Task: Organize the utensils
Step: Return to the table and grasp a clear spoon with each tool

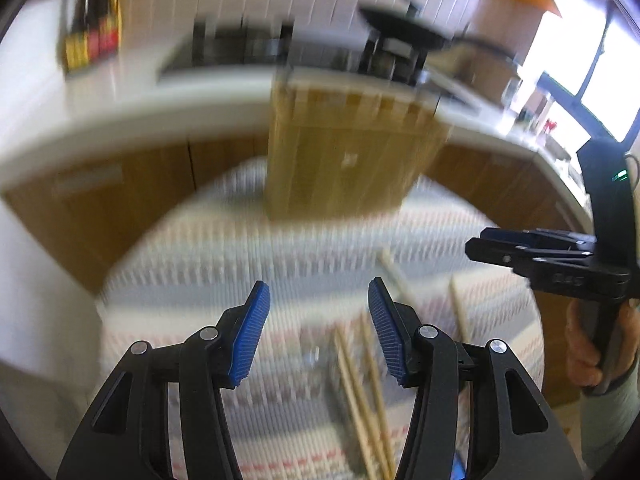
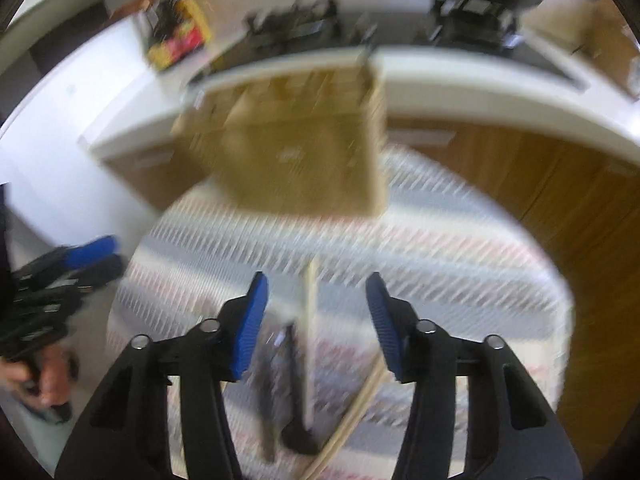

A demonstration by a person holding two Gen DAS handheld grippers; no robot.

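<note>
Both views are motion-blurred. A wooden slotted utensil holder stands at the far side of a striped cloth; it also shows in the right wrist view. Wooden chopsticks lie on the cloth below my left gripper, which is open and empty. My right gripper is open and empty above a wooden stick, a dark utensil and another chopstick. The right gripper also shows at the right of the left wrist view.
Behind the cloth-covered table runs a white countertop with a stove and pan, a box of bottles, and wooden cabinet fronts. The left gripper shows at the left of the right wrist view.
</note>
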